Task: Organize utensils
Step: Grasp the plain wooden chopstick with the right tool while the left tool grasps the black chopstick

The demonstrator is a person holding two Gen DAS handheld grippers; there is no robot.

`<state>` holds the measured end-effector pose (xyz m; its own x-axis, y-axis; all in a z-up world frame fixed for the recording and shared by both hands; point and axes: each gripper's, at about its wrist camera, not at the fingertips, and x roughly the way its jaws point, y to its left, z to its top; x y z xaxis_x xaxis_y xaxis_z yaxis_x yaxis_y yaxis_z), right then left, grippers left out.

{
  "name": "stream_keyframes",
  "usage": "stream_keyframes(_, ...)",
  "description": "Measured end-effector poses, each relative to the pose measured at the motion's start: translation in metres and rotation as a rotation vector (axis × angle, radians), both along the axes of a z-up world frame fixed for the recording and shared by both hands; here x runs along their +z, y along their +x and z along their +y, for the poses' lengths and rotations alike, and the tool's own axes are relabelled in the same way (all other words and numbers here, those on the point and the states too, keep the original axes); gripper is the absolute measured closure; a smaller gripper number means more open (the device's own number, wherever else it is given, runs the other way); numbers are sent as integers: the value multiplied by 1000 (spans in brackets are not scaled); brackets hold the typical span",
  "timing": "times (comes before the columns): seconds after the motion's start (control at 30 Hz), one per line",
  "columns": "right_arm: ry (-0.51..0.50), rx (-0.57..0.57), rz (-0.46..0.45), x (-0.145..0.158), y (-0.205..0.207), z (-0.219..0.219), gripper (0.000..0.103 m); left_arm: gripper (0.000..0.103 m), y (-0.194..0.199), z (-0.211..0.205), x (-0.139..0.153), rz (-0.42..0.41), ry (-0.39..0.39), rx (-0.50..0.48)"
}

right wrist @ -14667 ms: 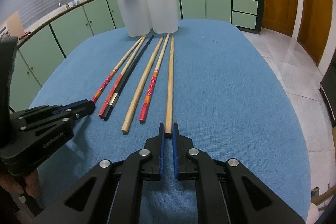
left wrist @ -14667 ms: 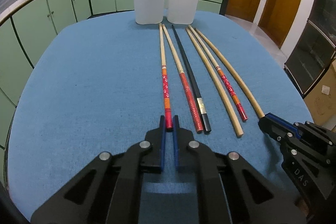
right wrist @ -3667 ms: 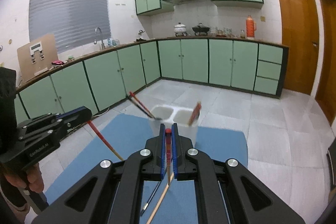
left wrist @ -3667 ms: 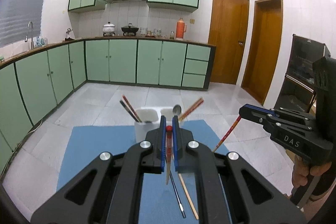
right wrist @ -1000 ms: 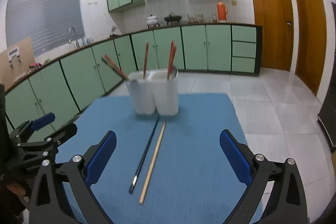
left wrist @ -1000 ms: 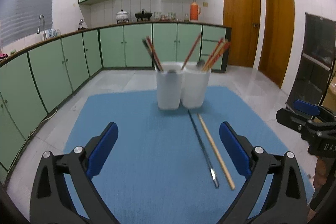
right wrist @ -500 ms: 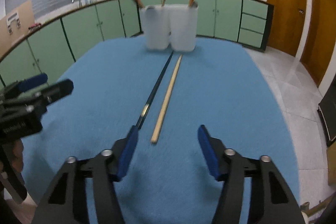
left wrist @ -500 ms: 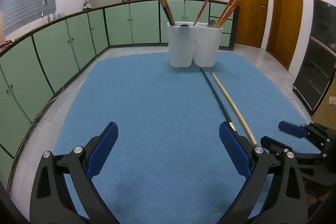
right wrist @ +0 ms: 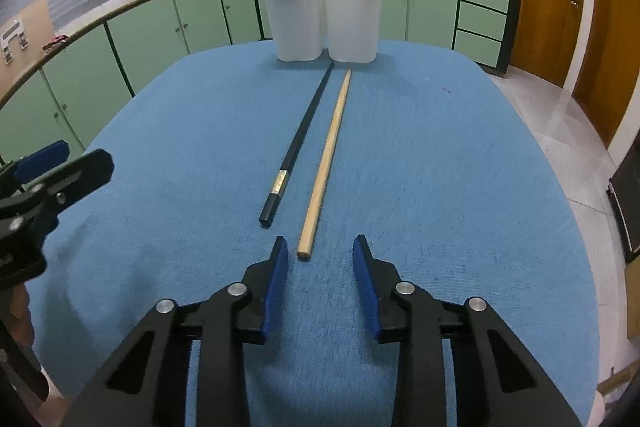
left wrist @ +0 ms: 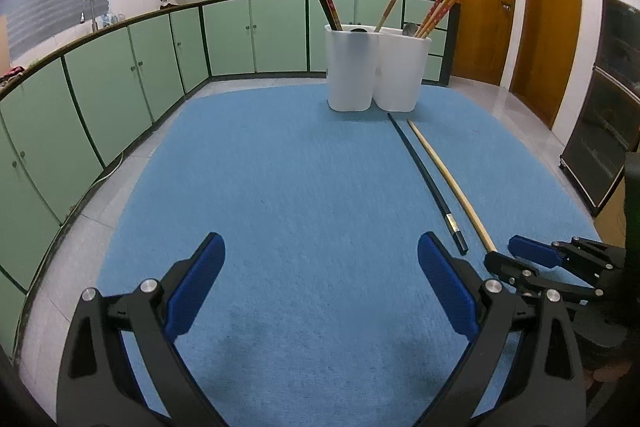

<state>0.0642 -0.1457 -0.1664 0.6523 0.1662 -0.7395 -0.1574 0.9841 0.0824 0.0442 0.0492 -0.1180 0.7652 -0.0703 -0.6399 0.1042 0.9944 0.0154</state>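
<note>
A black chopstick [right wrist: 299, 144] and a plain wooden chopstick [right wrist: 327, 159] lie side by side on the blue mat [right wrist: 440, 163], pointing at two white holders [right wrist: 326, 19] that hold several chopsticks. My right gripper [right wrist: 320, 253] is open and empty, low over the mat, its jaws either side of the wooden chopstick's near end. My left gripper [left wrist: 320, 259] is wide open and empty over bare mat, left of both chopsticks [left wrist: 430, 183]. The right gripper also shows in the left wrist view [left wrist: 516, 255].
The holders [left wrist: 376, 67] stand at the mat's far edge. Green kitchen cabinets [left wrist: 120, 79] run behind and to the left. Wooden doors [left wrist: 516, 7] and a dark cabinet [left wrist: 604, 131] stand on the right. Tiled floor lies beyond the mat's edges.
Both grippers have come down closer to the mat. My right gripper has narrowed its opening and moved up to the near end of the wooden chopstick.
</note>
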Motion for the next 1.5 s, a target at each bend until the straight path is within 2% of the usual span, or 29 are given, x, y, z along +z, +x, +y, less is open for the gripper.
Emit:
stream_keyframes(0.1, -1, -7, -2, -1, 2, 0, 76, 9, 1, -2, -2, 7, 1, -1)
stream_keyframes(0.17, 1, -6, -3, -2, 3, 0, 87, 9, 2, -3, -1, 10, -1, -3)
stream_keyframes(0.27, 9, -8, -4, -2, 2, -1, 96, 9, 2, -7, -2, 16, -3, -7)
stream_keyframes(0.87, 78, -107, -56, 16, -11, -64, 97, 9, 24, -77, -24, 91, -22, -91)
stream_keyframes(1.0, 88, -106, -58, 15, -14, -71, 97, 24, 32, -91, -31, 127, -25, -97)
stream_keyframes(1.17, 105, -104, -69, 17, -16, -79, 97, 31, 40, -104, -39, 171, -18, -98)
stream_keyframes(1.3, 118, -106, -76, 18, -19, -84, 97, 45, 45, -109, -46, 205, -14, -90)
stream_keyframes(1.37, 122, -108, -81, 18, -21, -86, 97, 49, 45, -112, -47, 205, 2, -80)
stream_keyframes(1.47, 125, -113, -87, 18, -23, -89, 96, 67, 46, -115, -46, 201, 19, -85)
stream_keyframes(1.5, 127, -115, -90, 19, -24, -90, 96, 78, 45, -116, -46, 201, 20, -92)
